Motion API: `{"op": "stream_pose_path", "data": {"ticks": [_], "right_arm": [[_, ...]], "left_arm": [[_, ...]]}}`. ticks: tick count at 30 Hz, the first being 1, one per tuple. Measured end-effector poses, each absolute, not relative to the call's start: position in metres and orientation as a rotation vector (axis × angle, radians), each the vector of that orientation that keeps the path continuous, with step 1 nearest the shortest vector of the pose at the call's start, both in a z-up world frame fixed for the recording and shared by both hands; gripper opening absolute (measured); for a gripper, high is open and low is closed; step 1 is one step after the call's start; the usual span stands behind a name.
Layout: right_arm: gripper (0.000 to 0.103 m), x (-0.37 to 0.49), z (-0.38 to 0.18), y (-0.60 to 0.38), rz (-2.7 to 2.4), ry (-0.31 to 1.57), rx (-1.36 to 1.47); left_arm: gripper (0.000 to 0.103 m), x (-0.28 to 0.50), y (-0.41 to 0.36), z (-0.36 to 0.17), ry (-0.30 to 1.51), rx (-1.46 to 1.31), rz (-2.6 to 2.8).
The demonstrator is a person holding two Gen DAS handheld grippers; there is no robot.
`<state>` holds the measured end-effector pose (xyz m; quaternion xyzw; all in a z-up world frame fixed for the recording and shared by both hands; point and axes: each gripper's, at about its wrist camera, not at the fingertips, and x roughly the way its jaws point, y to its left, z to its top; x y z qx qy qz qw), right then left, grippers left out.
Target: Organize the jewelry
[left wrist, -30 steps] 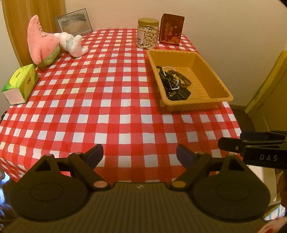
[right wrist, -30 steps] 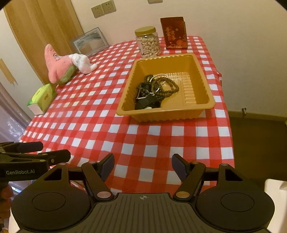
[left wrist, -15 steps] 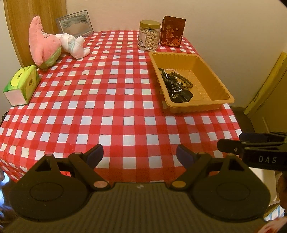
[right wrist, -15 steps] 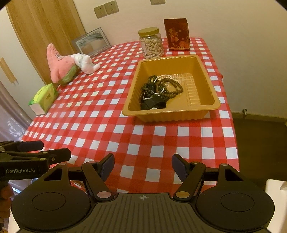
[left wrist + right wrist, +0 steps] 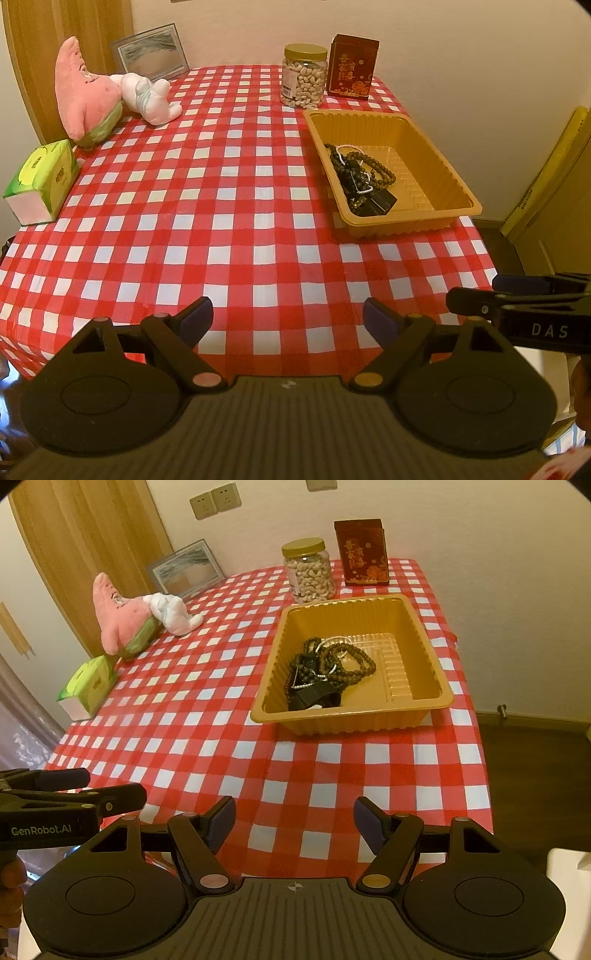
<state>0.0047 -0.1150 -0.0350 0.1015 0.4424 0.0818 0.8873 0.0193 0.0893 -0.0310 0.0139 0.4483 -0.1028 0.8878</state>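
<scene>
Left gripper [image 5: 288, 319]: fingers stood apart, nothing between them, above the near edge of the checked tablecloth [image 5: 221, 206].
Right gripper [image 5: 294, 820]: fingers likewise apart and empty, over the near cloth, well short of the tray.
Tray [image 5: 424, 703]: orange plastic, on the right side of the table.
Jewelry [image 5: 325, 670]: a tangled heap of dark bead strings with a black box-like piece, inside the tray against its left wall.
Behind the tray: nut jar [image 5: 310, 574] and red box [image 5: 362, 552].
Far left: pink plush [image 5: 86, 94], tissue pack [image 5: 40, 182].
</scene>
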Motion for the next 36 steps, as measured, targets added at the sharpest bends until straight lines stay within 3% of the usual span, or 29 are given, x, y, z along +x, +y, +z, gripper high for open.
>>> {"op": "stream_pose_path", "data": {"ticks": [36], "right_arm": [[0.07, 0.013, -0.033, -0.118, 0.161, 0.914, 0.217]], "left_arm": [[0.087, 0.034, 0.088, -0.031, 0.926, 0.035, -0.234]]}}
